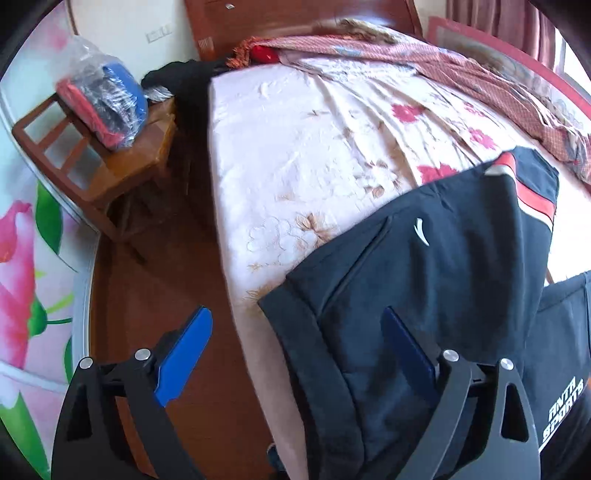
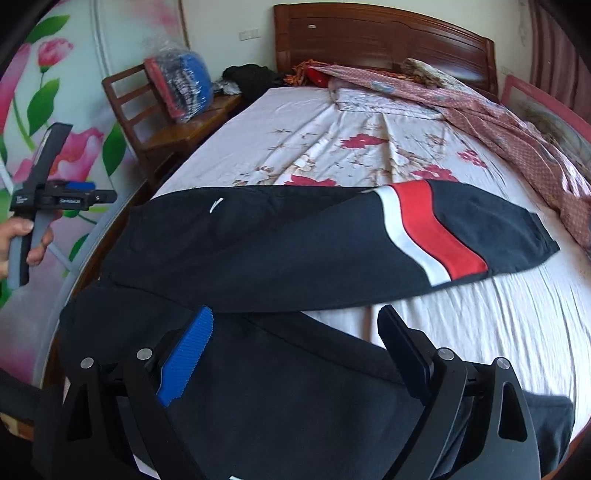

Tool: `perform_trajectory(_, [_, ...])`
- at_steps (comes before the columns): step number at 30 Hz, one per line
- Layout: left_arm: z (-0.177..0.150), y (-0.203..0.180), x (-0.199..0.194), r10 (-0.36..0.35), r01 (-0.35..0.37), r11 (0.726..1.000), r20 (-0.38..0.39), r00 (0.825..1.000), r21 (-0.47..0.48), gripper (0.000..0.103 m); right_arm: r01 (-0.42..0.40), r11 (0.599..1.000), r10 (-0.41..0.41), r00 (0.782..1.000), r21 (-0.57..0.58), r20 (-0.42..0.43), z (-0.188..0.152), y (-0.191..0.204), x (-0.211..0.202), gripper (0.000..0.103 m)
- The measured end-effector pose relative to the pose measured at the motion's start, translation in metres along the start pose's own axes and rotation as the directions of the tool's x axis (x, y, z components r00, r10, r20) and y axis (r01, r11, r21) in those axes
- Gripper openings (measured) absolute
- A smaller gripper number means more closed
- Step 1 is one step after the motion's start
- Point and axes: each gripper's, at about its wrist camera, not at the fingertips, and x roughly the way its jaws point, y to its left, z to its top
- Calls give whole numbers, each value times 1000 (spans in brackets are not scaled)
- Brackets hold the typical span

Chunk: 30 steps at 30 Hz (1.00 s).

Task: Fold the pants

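Black sports pants [image 2: 295, 247] with a red and white stripe lie across the near end of the bed [image 2: 332, 147], one leg folded over the other, waistband at the left edge. They also show in the left wrist view [image 1: 424, 266]. My left gripper [image 1: 295, 354] is open and empty, hovering above the waistband at the bed's left edge; it also shows in the right wrist view [image 2: 79, 194] beside the bed. My right gripper [image 2: 295, 350] is open and empty, just above the lower black leg [image 2: 295, 387].
A wooden chair [image 2: 162, 129] with a plastic bag of clothes [image 2: 184, 85] stands left of the bed. A pink patterned quilt [image 2: 517, 140] lies along the far right side. A wooden headboard [image 2: 369, 33] stands at the back. Wood floor [image 1: 155, 277] lies beside the bed.
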Motion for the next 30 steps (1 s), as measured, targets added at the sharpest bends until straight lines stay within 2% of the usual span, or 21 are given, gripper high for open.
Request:
perform_trajectory(3, [-4, 6, 7, -79, 79, 996, -2, 997, -41, 93, -11, 1000, 11, 1000, -8, -14, 3, 2, 8, 90])
perform_trajectory(7, [-6, 18, 24, -201, 197, 973, -18, 980, -120, 93, -23, 1000, 22, 999, -17, -27, 2, 5, 13, 90])
perform_trajectory(9, [-3, 22, 35, -209, 204, 967, -17, 978, -152, 93, -31, 1000, 31, 999, -3, -44, 1, 3, 18, 90])
perform_trajectory(11, [-1, 22, 46, -273, 261, 950, -50, 961, -173, 93, -29, 1000, 29, 998, -2, -58, -2, 2, 21, 90])
perform_trajectory(13, [-1, 19, 52, -255, 238, 955, -75, 964, -177, 92, -21, 1000, 21, 997, 2, -68, -3, 0, 23, 90])
perform_trajectory(17, [-8, 12, 54, -273, 255, 952, -95, 957, -169, 92, -29, 1000, 29, 998, -1, -63, -3, -3, 22, 90])
perform_trajectory(19, [-13, 14, 59, -191, 170, 971, -121, 974, -166, 91, -42, 999, 42, 997, 0, -61, -2, -3, 22, 90])
perform_trajectory(21, [-15, 21, 62, -225, 198, 959, -123, 967, -201, 91, -51, 999, 51, 997, -1, -55, -2, -2, 22, 90])
perform_trajectory(23, [-14, 25, 60, -222, 201, 955, -76, 972, -218, 91, -52, 999, 52, 997, -1, -60, -3, -1, 23, 90])
perform_trajectory(24, [-14, 26, 63, -237, 214, 949, -73, 969, -230, 91, -52, 999, 52, 997, -2, -64, -4, -1, 23, 90])
perform_trajectory(28, [-10, 22, 75, -289, 259, 934, -93, 953, -248, 91, -42, 999, 41, 997, -17, -73, -6, 0, 23, 90])
perform_trajectory(29, [-9, 21, 78, -291, 259, 933, -103, 951, -249, 91, -37, 999, 36, 997, -18, -75, -7, -1, 22, 90])
perform_trajectory(30, [-8, 21, 77, -276, 245, 936, -95, 957, -251, 88, -41, 999, 40, 996, -17, -78, -6, -2, 23, 90])
